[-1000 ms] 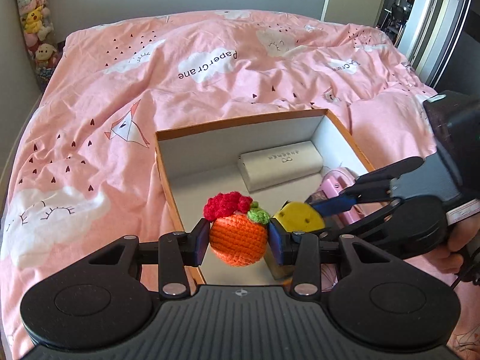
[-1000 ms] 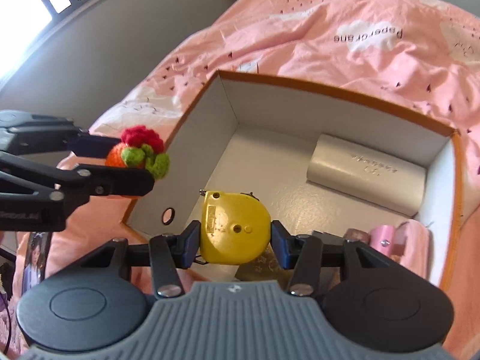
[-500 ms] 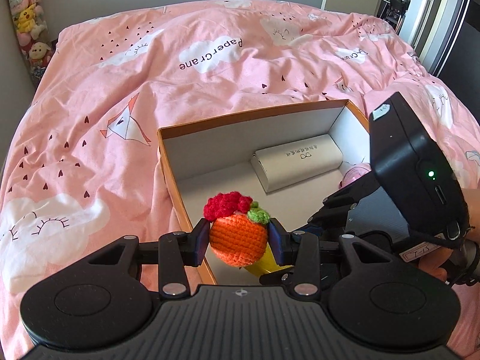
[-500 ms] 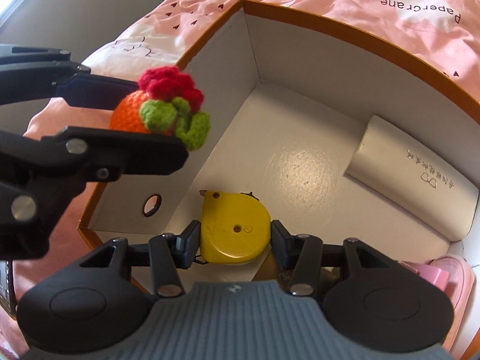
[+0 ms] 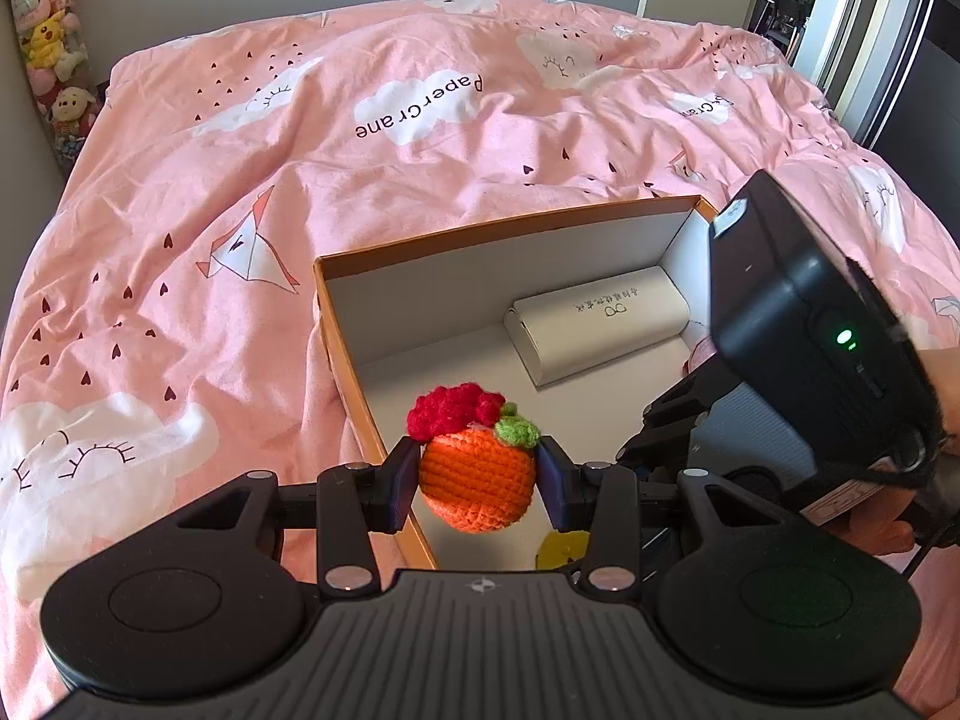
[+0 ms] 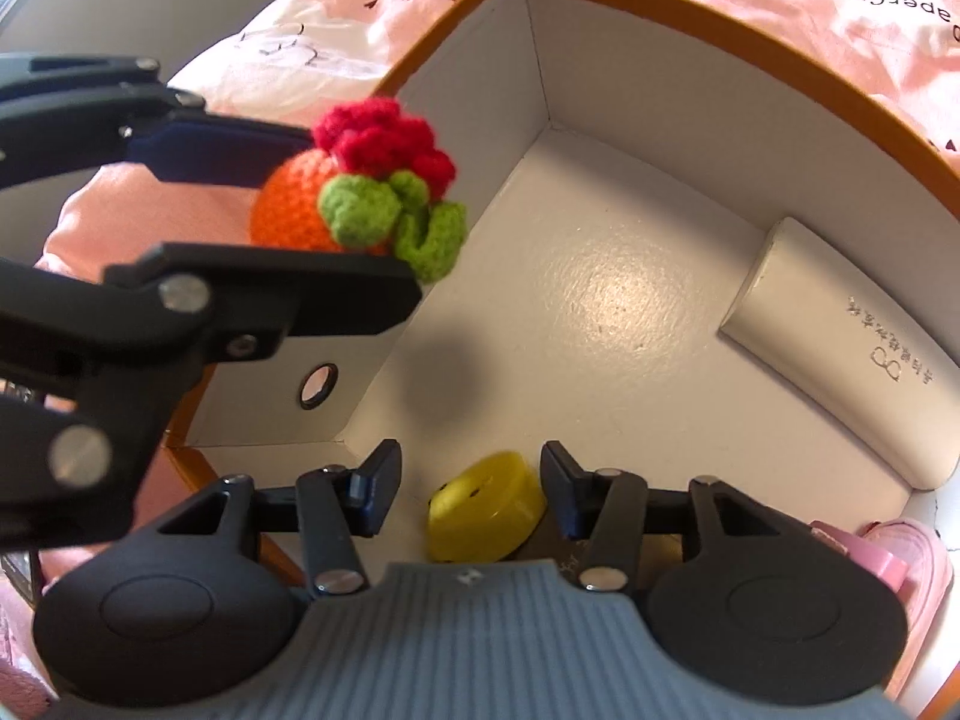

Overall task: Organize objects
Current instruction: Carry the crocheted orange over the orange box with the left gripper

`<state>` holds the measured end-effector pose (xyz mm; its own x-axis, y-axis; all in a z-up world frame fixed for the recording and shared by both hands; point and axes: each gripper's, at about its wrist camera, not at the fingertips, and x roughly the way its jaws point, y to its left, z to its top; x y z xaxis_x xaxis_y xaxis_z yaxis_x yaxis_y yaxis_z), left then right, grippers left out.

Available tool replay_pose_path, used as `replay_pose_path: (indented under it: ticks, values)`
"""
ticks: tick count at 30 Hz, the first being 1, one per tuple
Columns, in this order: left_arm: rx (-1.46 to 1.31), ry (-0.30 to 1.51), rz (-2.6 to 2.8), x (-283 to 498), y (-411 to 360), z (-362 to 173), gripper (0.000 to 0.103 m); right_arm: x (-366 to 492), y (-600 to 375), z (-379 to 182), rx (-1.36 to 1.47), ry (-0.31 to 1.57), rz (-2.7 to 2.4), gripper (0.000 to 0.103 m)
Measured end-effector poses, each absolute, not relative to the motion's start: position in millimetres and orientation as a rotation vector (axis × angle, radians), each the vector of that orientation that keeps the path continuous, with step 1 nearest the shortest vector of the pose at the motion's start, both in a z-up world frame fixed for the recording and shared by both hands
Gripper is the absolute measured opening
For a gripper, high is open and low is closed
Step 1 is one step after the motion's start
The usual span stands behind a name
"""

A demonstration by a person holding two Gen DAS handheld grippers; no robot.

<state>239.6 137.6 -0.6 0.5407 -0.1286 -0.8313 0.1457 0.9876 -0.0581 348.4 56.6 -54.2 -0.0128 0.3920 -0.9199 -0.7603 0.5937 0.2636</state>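
An orange-rimmed white box [image 5: 480,228] [image 6: 720,12] lies on the pink bed. Over its near left wall my left gripper [image 5: 477,480] [image 6: 288,222] is shut on a crocheted orange fruit [image 5: 477,492] [image 6: 282,210] with a red and green top. Low inside the box's near corner is my right gripper [image 6: 471,489]. A yellow tape measure [image 6: 480,510] [image 5: 561,546] lies tilted on the box floor between its fingers. A gap shows at the left pad, and the right pad is at the tape measure's edge. In the left wrist view only the right gripper's black body [image 5: 798,330] shows.
A white oblong case [image 5: 600,324] [image 6: 840,360] lies against the box's far wall. A pink object [image 6: 888,552] sits in the right corner. The pink duvet [image 5: 420,150] surrounds the box. Plush toys [image 5: 48,60] hang at the far left wall.
The right gripper has sunk into the box and tipped downward. The tape measure, upright between its pads before, now lies tilted on the floor. The left gripper came slightly closer over the box wall.
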Motion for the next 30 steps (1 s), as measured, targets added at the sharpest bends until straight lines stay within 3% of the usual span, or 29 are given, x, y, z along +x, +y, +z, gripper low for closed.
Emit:
replay_pose_path:
  ticks: [2, 6, 14, 22, 30]
  values:
    - [0.019, 0.989, -0.161, 239.9, 137.0, -0.3, 0.047, 349.0, 51.1, -47.6, -0.340, 1.271, 0.947, 0.049]
    - [0.027, 0.992, -0.159, 240.5, 135.2, 0.0, 0.047, 349.8, 42.0, -38.1, -0.337, 1.258, 0.954, 0.027]
    - [0.064, 1.011, -0.186, 238.3, 122.5, -6.8, 0.047, 342.2, 36.5, -41.3, -0.460, 1.265, 0.977, 0.005]
    - [0.137, 1.041, -0.217, 235.4, 111.4, -15.8, 0.047, 339.7, 46.6, -58.7, -0.512, 1.265, 0.975, 0.000]
    - [0.278, 1.131, -0.279, 242.6, 100.7, -26.9, 0.047, 340.9, 9.5, -29.0, -0.393, 1.144, 0.925, 0.002]
